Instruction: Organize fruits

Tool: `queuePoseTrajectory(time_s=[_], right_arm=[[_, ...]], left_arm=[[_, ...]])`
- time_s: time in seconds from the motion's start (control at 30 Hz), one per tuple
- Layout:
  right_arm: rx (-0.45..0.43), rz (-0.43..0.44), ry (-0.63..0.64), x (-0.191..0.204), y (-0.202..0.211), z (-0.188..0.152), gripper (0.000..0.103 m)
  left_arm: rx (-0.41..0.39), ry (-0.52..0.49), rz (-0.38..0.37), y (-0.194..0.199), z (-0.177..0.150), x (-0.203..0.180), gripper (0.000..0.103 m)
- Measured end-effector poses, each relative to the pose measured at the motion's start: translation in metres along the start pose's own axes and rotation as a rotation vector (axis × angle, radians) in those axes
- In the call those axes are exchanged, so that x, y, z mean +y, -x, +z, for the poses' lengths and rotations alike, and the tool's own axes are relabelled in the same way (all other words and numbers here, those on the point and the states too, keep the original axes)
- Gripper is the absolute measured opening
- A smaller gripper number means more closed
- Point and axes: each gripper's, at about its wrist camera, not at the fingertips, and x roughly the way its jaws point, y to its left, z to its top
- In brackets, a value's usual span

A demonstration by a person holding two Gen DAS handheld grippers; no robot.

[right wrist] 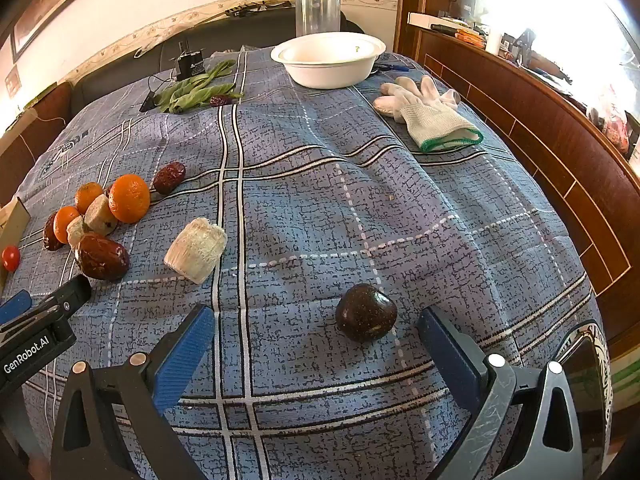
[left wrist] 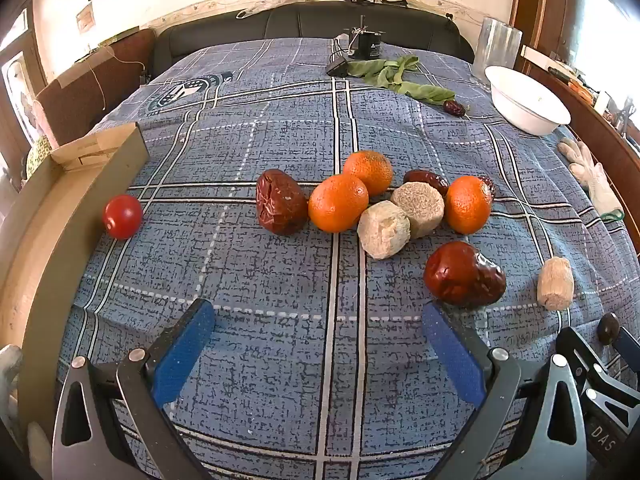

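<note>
A cluster of fruit lies mid-cloth in the left wrist view: three oranges (left wrist: 338, 208), wrinkled red dates (left wrist: 280, 202), pale peeled chunks (left wrist: 383, 229) and a glossy red date (left wrist: 462, 274). A cherry tomato (left wrist: 122, 216) sits apart at the left. My left gripper (left wrist: 318, 316) hangs open above bare cloth in front of the pile. In the right wrist view a dark round fruit (right wrist: 366, 318) lies just ahead of my open right gripper (right wrist: 316, 322), nearer its right finger. A pale chunk (right wrist: 196, 249) lies further left.
A white bowl (right wrist: 328, 62) stands at the far side, with a clear cup (right wrist: 317, 12) behind it. White gloves (right wrist: 428, 114) lie near the right edge. Green leaves (right wrist: 192, 94) and a small black device (left wrist: 364, 44) sit at the back. A cardboard box (left wrist: 80, 184) borders the left.
</note>
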Motion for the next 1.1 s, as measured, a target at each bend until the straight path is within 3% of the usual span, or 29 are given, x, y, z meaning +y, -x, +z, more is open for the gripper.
queuePoseTrajectory(time_s=[0.8, 1.1], right_arm=[[0.001, 0.002, -0.002, 0.0, -0.0004, -0.0003, 0.103], [0.05, 0.02, 0.006, -0.0006, -0.0027, 0.0032, 0.103]], left_arm=[[0.004, -0.003, -0.002, -0.0001, 0.0001, 0.0, 0.103], [0.056, -0.112, -0.075, 0.0003, 0.0004, 0.0039, 0.103]])
